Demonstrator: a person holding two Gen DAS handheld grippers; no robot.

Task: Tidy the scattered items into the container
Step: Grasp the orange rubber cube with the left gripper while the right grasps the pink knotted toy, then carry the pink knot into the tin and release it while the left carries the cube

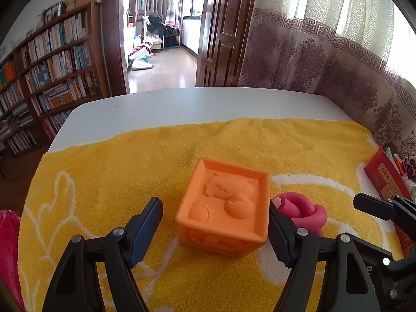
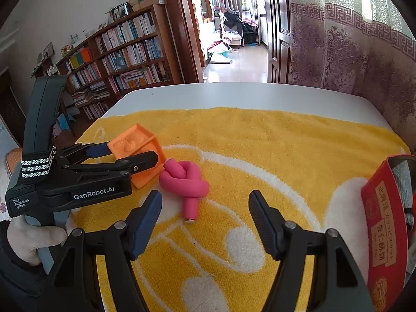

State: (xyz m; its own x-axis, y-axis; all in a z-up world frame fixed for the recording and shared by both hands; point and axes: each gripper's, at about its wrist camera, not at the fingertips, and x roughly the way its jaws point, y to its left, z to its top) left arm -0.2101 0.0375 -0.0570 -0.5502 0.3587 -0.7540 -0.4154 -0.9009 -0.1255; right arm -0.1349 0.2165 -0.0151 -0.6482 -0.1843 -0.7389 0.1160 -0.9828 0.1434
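Note:
An orange embossed toy cube (image 1: 223, 208) sits on the yellow towel (image 1: 130, 161). My left gripper (image 1: 215, 215) is open, its fingers standing on either side of the cube; the right finger touches or nearly touches it. In the right wrist view the left gripper (image 2: 130, 153) straddles the cube (image 2: 137, 143). A pink knotted foam tube (image 2: 186, 179) lies just right of the cube; it also shows in the left wrist view (image 1: 301, 208). My right gripper (image 2: 205, 202) is open and empty, just in front of the tube. The red box container (image 2: 384, 223) stands at the right.
The towel (image 2: 260, 143) covers a white table (image 2: 234, 96) whose far edge is bare. The red box (image 1: 384, 179) sits at the towel's right edge with patterned items inside. A bookshelf, a doorway and curtains lie beyond the table. A pink thing (image 1: 7, 247) is at the far left.

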